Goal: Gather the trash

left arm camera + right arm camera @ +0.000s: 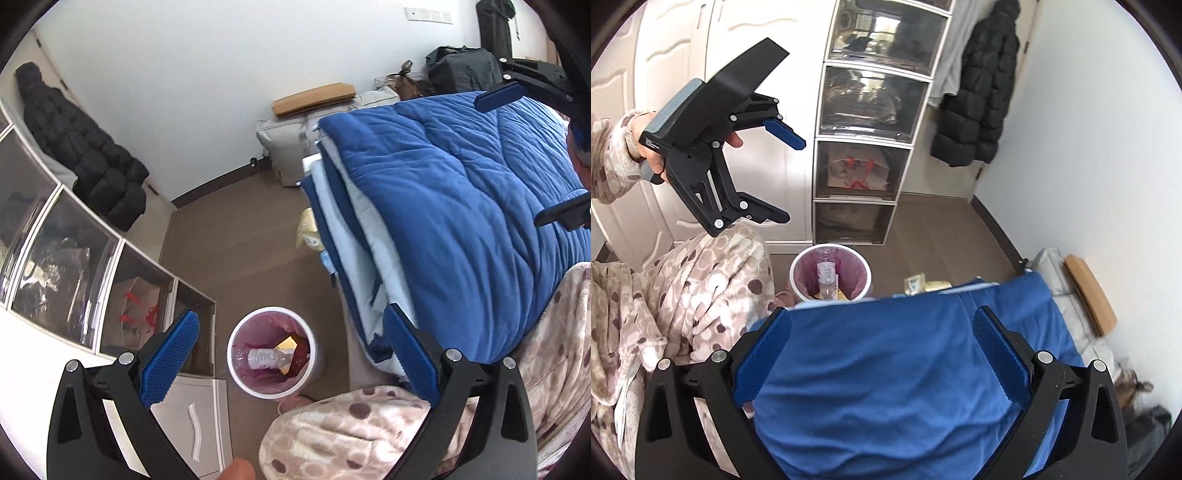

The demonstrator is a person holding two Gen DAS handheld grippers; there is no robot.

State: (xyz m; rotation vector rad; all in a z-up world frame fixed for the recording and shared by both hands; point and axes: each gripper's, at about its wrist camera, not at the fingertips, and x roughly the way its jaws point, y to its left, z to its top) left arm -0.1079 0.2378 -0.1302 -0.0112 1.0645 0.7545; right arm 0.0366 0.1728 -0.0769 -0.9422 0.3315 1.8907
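Trash bin (272, 352) sits below the left hand-held gripper (291, 354), wide open, empty, pointing down.

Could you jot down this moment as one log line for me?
left gripper: open, empty, above trash bin | right gripper: open, empty, over blue blanket | bin holds plastic bottle

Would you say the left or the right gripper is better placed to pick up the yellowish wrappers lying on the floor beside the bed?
Probably the left. The left gripper hangs open over the floor by the bin, with the wrappers ahead of it. The right gripper is open too, but sits above the blue duvet.
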